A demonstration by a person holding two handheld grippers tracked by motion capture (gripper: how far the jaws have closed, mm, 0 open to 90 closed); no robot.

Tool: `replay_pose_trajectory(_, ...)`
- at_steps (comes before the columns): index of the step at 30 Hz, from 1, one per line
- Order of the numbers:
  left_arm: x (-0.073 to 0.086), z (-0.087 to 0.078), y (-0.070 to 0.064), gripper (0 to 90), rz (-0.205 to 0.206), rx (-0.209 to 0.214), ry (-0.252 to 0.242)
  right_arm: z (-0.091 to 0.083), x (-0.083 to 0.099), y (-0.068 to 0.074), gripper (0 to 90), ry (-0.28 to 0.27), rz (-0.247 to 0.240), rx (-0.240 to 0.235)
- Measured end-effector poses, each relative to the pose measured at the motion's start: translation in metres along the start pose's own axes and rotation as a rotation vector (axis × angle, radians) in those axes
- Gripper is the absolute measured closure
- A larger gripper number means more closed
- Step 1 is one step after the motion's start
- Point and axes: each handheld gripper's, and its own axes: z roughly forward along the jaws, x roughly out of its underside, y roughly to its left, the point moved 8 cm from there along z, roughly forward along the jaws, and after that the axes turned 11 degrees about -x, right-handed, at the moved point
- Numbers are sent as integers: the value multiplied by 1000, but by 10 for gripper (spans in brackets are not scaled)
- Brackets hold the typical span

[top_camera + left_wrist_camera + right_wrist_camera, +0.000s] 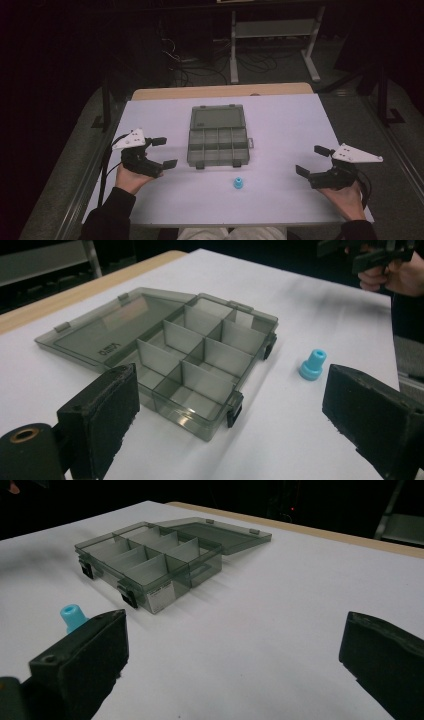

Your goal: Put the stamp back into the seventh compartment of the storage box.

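Note:
A smoky grey compartment box (218,142) lies in the middle of the white table with its lid folded back flat behind it; its compartments (200,360) look empty. A small blue plastic part (238,183) stands on the table just in front of the box, near its right corner, and appears again as the blue part (313,364) and the blue part (73,617), half hidden by a jaw. My left gripper (164,152) rests open to the left of the box. My right gripper (313,160) is open at the table's right side. Both hold nothing.
The white table sheet (280,120) covers a wooden top whose far edge (220,91) shows behind the box. Beyond it stand a metal frame (272,35) and cables on a dark floor. The other hand's gripper (372,255) appears far off.

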Motion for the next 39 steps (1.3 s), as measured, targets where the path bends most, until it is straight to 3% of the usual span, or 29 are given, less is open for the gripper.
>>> replay_pose_trajectory(30,-5,49,-38,84,83,113,116,3,3,1,0,29,2,-11)
replay_pose_trajectory(39,-4,60,-48,84,93,134,126,2,3,2,0,30,7,-14)
